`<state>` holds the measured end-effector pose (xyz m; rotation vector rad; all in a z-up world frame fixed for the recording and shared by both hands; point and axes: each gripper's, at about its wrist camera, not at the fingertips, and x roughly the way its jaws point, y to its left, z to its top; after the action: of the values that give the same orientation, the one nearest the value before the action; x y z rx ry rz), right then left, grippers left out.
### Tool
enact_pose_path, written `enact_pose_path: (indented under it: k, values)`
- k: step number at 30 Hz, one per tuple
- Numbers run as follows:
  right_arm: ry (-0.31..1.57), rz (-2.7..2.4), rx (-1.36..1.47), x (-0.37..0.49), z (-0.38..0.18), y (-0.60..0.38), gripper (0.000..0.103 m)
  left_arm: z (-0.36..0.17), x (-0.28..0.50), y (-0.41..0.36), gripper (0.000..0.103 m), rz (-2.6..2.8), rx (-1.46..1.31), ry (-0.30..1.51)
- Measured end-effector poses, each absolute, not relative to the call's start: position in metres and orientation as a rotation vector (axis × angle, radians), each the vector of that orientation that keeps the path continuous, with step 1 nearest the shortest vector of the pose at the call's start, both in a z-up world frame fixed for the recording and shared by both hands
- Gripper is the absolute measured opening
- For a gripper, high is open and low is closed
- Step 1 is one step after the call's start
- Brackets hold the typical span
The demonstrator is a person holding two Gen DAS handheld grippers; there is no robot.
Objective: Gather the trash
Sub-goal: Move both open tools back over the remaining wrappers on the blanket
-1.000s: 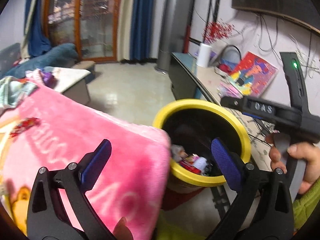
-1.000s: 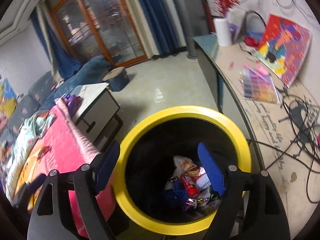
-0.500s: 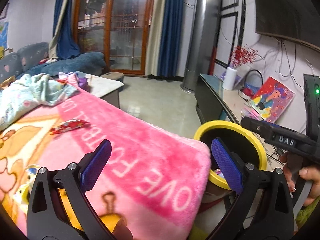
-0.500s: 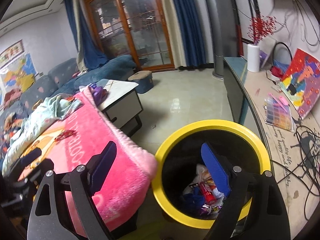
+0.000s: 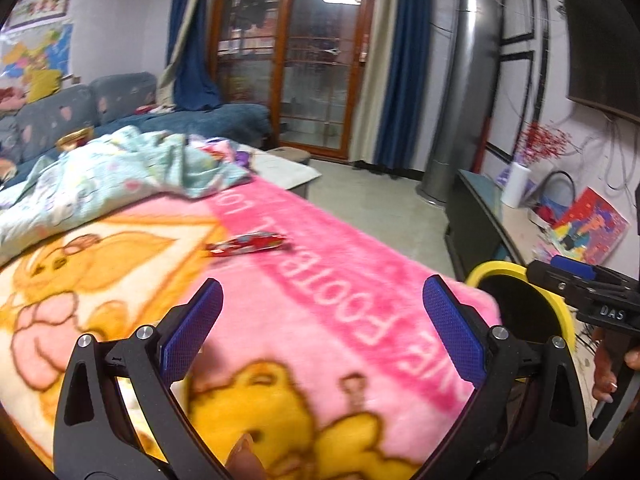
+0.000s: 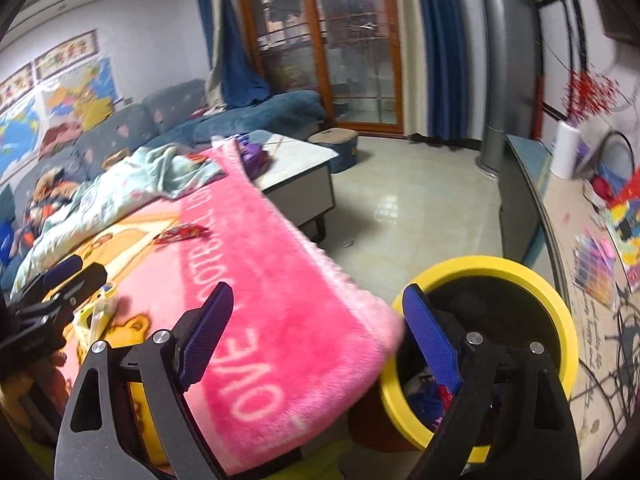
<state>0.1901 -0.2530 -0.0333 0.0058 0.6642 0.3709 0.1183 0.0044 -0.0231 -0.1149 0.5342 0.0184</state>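
Pink blanket (image 5: 320, 320) fills the view beneath the left gripper (image 5: 320, 328), which hovers level, jaws released and empty. A red wrapper (image 5: 246, 243) lies on the blanket at 11 o'clock. The right gripper (image 6: 316, 332), jaws also spread, has swung from over the yellow-rimmed bin (image 6: 560, 312), now at 3 o'clock, towards the blanket.

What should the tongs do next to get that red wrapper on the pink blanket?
Probably reach the left tongs forward toward the red wrapper. It lies flat on the pink blanket, ahead of the open, empty tongs and not yet touched. The right tongs are open and empty too, hanging by the yellow-rimmed bin, where the trash goes.
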Motion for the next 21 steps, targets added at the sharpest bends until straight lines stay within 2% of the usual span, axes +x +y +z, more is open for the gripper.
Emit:
enact_pose_path:
  k: [10, 21]
  values:
    - [0.694, 0.533, -0.108, 0.215, -0.032, -0.174, 0.084, -0.035, 0.111, 0.067, 0.092, 0.134, -0.162, 0.612]
    - [0.746, 0.614, -0.306, 0.272, -0.056, -0.075, 0.083, -0.070, 0.119, 0.111, 0.092, 0.128, -0.215, 0.768]
